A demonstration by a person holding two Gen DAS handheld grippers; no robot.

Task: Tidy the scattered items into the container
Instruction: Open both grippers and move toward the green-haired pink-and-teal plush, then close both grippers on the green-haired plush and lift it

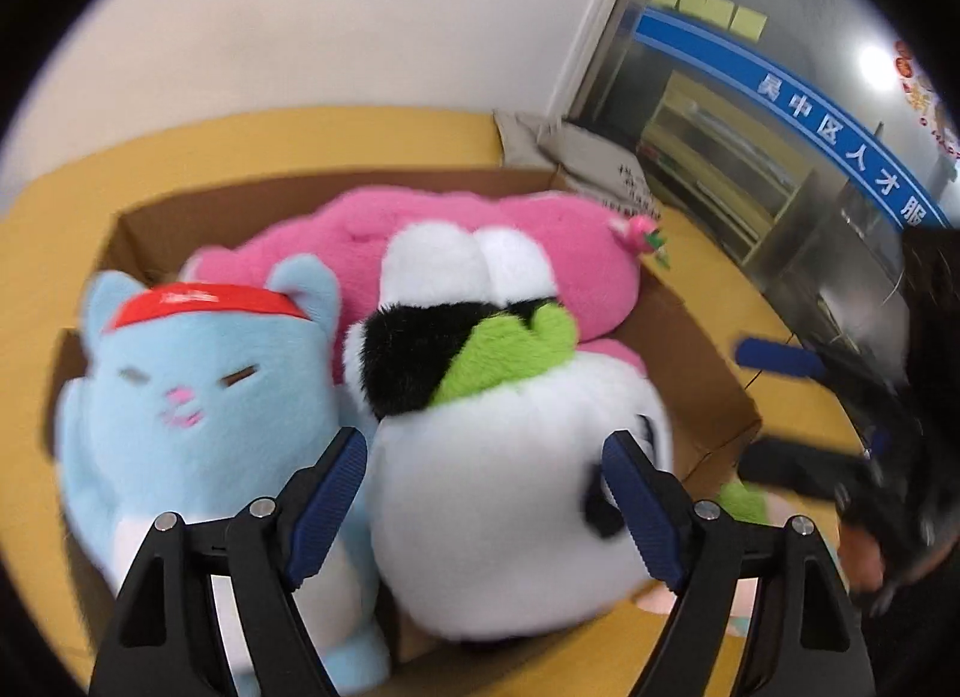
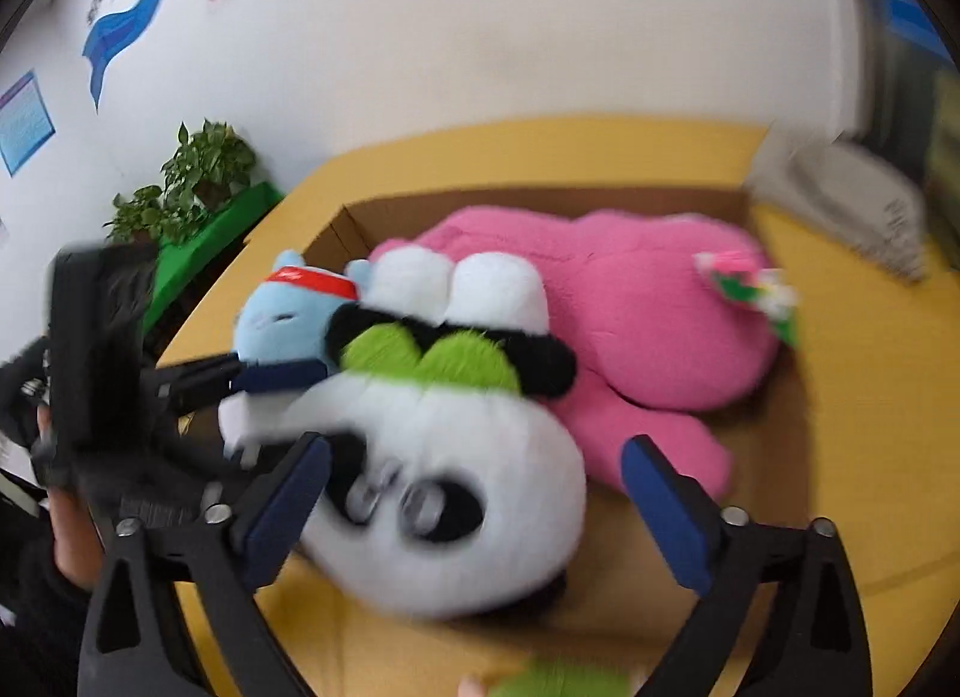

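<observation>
Straddling the panda plush (image 1: pixel 510 517) at frame centre, both tongs (image 1: pixel 486 511) (image 2: pixel 474 511) gape apart; box (image 1: pixel 708 373) holds three plush toys.

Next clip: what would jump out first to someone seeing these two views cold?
The cardboard box on the yellow table, crammed with plush toys. A big pink plush fills the back, a light blue cat with a red headband lies at the left side, and a white panda with green and black patches bulges over the near edge. Both grippers, left and right, are open on either side of the panda.
</observation>
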